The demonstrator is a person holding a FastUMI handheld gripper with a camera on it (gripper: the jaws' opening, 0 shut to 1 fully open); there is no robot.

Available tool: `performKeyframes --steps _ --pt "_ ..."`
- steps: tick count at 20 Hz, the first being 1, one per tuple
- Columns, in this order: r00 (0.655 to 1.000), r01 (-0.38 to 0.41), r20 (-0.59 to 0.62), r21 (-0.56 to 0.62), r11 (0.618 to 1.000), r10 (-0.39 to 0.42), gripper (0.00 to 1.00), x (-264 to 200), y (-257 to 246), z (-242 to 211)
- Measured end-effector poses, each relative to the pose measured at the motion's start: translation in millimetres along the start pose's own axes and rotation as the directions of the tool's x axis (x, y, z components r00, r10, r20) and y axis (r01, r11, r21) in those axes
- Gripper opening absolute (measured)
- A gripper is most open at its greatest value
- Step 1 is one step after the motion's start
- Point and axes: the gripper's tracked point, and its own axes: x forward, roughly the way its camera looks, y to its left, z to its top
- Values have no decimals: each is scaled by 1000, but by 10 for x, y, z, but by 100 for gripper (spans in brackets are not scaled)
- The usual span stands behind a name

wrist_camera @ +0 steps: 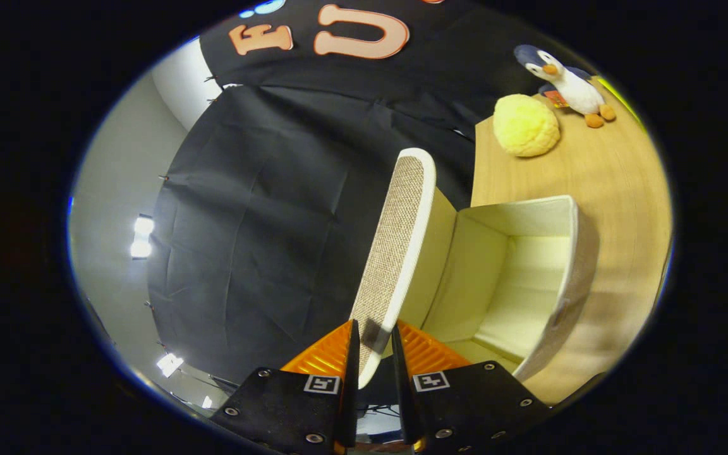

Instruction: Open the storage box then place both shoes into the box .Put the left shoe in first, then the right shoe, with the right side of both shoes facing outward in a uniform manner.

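Note:
My gripper (pixel 373 344) is shut on the near edge of the storage box lid (pixel 395 253), a woven beige panel with a white rim. The lid stands raised, edge-on, running away from my fingers. Just to its right the storage box (pixel 563 265) lies open, a pale fabric box with a cream lining and nothing visible inside. It rests on a wooden table (pixel 610 177).
Beyond the box on the table sit a yellow fluffy ball (pixel 525 125) and a plush penguin (pixel 566 82). Black cloth hangs to the left of the lid, with bright lamps (pixel 141 237) and a pale wall further left.

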Motion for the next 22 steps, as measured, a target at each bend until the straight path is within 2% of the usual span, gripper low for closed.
performKeyframes --steps 4,9,11,13,14,15,16,18,22 --pt "999 0 -40 -10 1000 0 28 382 184 -103" --pt "1000 -14 -20 -7 1000 14 28 782 437 -1" --pt "1000 -22 -17 9 1000 23 36 891 529 41" --pt "1000 -13 -9 8 1000 13 50 966 549 60" --pt "1000 -9 -6 3 1000 9 63 956 552 64" --pt "1000 -4 -4 -5 1000 4 68 942 534 72" --pt "1000 10 -1 -19 1000 -10 78 905 486 66" --pt "998 62 19 -65 996 -61 87 790 338 104" --pt "978 204 80 -147 968 -193 89 429 -161 177"
